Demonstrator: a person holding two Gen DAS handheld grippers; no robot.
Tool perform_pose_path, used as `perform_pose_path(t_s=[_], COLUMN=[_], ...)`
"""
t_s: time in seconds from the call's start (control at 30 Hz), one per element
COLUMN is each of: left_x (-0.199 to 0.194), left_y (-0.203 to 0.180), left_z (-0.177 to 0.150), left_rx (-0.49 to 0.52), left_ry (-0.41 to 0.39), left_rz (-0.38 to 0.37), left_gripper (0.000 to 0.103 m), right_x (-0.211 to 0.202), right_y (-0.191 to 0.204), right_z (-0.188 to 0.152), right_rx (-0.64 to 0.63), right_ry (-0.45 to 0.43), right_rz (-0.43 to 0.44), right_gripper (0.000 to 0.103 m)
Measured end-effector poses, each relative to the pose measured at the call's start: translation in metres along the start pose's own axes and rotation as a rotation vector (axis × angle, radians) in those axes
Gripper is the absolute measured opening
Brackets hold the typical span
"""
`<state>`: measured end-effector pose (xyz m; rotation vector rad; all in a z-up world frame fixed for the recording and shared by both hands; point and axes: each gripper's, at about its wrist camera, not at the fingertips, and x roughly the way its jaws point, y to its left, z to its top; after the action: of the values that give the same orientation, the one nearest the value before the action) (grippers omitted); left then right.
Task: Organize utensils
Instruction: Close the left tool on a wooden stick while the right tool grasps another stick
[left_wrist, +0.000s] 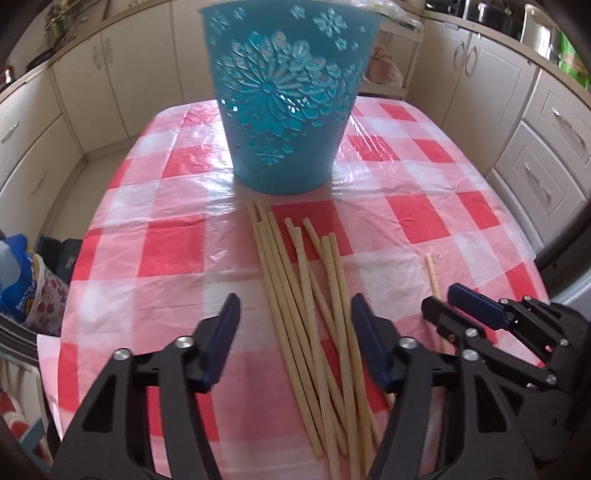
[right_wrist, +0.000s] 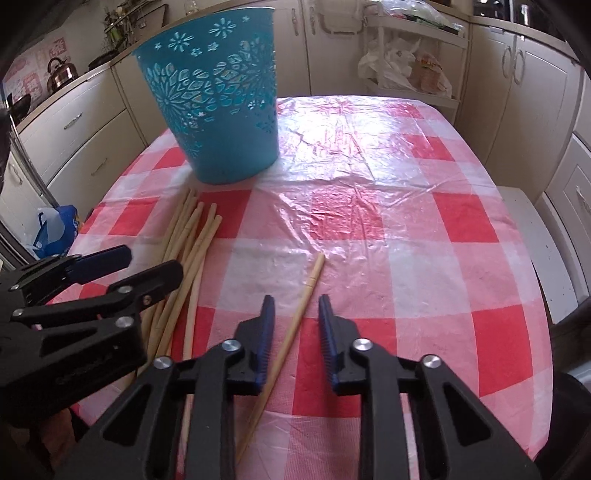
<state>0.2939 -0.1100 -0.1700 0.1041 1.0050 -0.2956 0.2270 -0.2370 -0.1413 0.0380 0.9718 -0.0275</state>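
Nearest the lens in the right wrist view, the right tool (right_wrist: 293, 297) hangs low with its jaws apart, straddling a lone chopstick (right_wrist: 295, 314) that lies on the bench (right_wrist: 406, 258) with nothing yet gripped. Beside it the left tool (left_wrist: 293, 299) also stands wide apart over the loose bundle of chopsticks (left_wrist: 310, 295), which lies fanned and partly crossed just in front of the blue basket (left_wrist: 288, 99); the lone stick rests a little apart to the right of that bundle. These sticks look like pale wood or bamboo: light, stiff and thin, likely to roll or pivot if pinched near an end, so a hold around the middle or toward the thicker upper part should keep one level. Crossed sticks in the pile may drag neighbours along, so the separate one is probably the easiest to take cleanly. A glossy, wrinkled clear plastic sheet covers the red-and-white checked cloth on the bench, and that looks slippery, so a stick could skid away from a closing jaw. The basket is tall, upright, perforated plastic, probably light enough to tip if knocked at the rim. Around the bench run cream kitchen cabinets (right_wrist: 85, 125), with a kettle (right_wrist: 61, 74) on the counter at far left.
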Motion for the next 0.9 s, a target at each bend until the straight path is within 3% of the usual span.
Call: perform_pose_path(t_s=[0.03, 0.1, 0.17, 0.2, 0.3, 0.53, 0.63, 0.77, 0.9], left_x=[0.006, 0.008, 0.008, 0.007, 0.002, 0.004, 0.003, 0.004, 0.004], left_y=[0.001, 0.005, 0.010, 0.013, 0.023, 0.031, 0.038, 0.045, 0.048], left_z=[0.000, 0.001, 0.004, 0.005, 0.004, 0.000, -0.001, 0.000, 0.001], left_rx=[-0.001, -0.001, -0.019, -0.027, -0.062, -0.094, -0.120, -0.135, -0.134], left_ry=[0.016, 0.003, 0.008, 0.005, 0.006, 0.021, 0.027, 0.030, 0.036], left_rz=[-0.013, -0.034, -0.062, -0.065, -0.131, -0.178, -0.204, -0.220, -0.213], left_gripper=[0.032, 0.023, 0.021, 0.011, 0.005, 0.005, 0.005, 0.005, 0.005], right_x=[0.001, 0.005, 0.007, 0.007, 0.007, 0.008, 0.007, 0.010, 0.012], right_y=[-0.001, 0.000, 0.000, -0.001, 0.003, 0.008, 0.007, 0.009, 0.011], right_z=[0.002, 0.007, 0.011, 0.012, 0.011, 0.011, 0.009, 0.003, 0.001], right_rx=[-0.007, -0.010, -0.006, -0.006, 0.001, 0.020, 0.019, -0.001, -0.014], right_ry=[-0.002, 0.000, 0.002, 0.004, 0.003, 0.027, 0.034, 0.029, 0.022], right_rz=[0.003, 0.012, 0.021, 0.025, 0.041, 0.079, 0.083, 0.083, 0.098], right_gripper=[0.012, 0.009, 0.008, 0.008, 0.008, 0.008, 0.015, 0.016, 0.007])
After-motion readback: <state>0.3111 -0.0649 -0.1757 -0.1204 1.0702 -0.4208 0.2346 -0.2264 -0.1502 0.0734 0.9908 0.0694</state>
